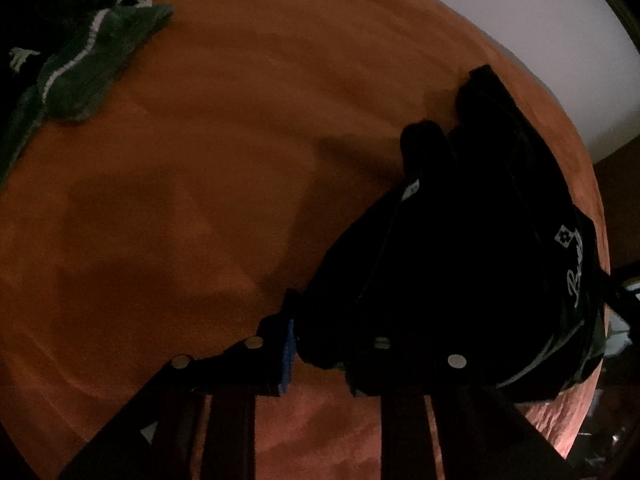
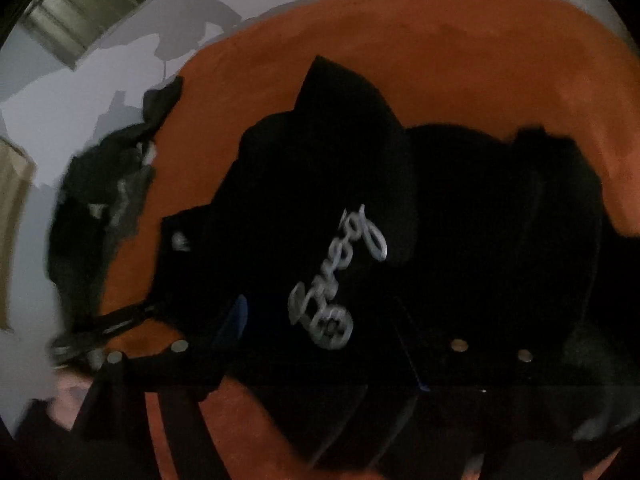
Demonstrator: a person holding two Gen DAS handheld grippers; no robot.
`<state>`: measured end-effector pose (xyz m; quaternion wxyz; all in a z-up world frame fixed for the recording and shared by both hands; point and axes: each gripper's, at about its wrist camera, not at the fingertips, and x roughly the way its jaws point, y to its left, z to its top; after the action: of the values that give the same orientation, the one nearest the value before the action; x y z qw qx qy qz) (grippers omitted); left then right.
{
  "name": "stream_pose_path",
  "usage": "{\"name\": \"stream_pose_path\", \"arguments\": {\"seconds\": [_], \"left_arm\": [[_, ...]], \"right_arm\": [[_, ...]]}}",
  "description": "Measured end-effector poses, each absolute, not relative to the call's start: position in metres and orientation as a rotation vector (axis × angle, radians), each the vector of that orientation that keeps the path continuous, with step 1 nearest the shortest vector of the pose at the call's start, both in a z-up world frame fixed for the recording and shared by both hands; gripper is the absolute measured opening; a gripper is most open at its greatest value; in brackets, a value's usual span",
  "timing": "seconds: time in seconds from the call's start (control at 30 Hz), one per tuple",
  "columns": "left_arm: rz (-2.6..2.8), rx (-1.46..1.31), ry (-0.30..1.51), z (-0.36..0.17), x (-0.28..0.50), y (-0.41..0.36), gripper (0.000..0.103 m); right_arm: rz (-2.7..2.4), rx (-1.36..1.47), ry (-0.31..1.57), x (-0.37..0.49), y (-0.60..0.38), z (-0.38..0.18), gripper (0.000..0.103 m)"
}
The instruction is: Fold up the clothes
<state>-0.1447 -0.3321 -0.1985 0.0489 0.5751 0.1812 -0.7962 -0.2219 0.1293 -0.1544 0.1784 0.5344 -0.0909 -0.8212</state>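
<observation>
A black garment (image 1: pixel 472 240) with white script lettering hangs bunched above an orange bed cover (image 1: pixel 180 200). My left gripper (image 1: pixel 320 344) is shut on its edge; the blue pad of the left finger (image 1: pixel 286 356) shows beside the cloth. In the right wrist view the same black garment (image 2: pixel 360 220) fills the middle, its lettering facing me. My right gripper (image 2: pixel 320 352) is shut on the cloth, which drapes over and hides most of the right finger. The other gripper (image 2: pixel 100 332) shows at the left of this view, holding the garment's far edge.
A heap of dark grey and green clothes (image 1: pixel 88 64) lies at the far left of the bed, and shows in the right wrist view (image 2: pixel 100 192). A white wall (image 1: pixel 520 20) runs behind the bed. A window (image 2: pixel 80 12) is at the upper left.
</observation>
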Motion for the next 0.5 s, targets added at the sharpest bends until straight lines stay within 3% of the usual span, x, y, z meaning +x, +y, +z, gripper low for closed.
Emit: {"name": "stream_pose_path", "arguments": {"seconds": [0.03, 0.07, 0.1, 0.13, 0.3, 0.5], "left_arm": [[-2.423, 1.764, 0.562, -0.199, -0.141, -0.338, 0.032], [-2.419, 1.775, 0.573, -0.200, -0.138, -0.343, 0.043], [-2.415, 1.787, 0.583, -0.202, -0.135, -0.349, 0.053], [-2.411, 1.798, 0.594, -0.203, -0.132, -0.354, 0.056], [-2.416, 1.812, 0.572, -0.200, -0.109, -0.371, 0.063], [-2.435, 1.836, 0.580, -0.191, -0.083, -0.399, 0.068]], "right_arm": [[-2.345, 1.496, -0.224, -0.226, 0.124, -0.159, 0.072], [-2.375, 1.502, -0.196, -0.232, 0.121, -0.163, 0.063], [-2.408, 1.519, -0.170, -0.238, 0.117, -0.168, 0.021], [-2.432, 1.552, -0.179, -0.242, 0.118, -0.171, 0.004], [-2.591, 1.386, -0.458, -0.208, 0.149, -0.126, 0.004], [-2.744, 1.060, -0.423, -0.100, 0.162, -0.037, 0.004]]}}
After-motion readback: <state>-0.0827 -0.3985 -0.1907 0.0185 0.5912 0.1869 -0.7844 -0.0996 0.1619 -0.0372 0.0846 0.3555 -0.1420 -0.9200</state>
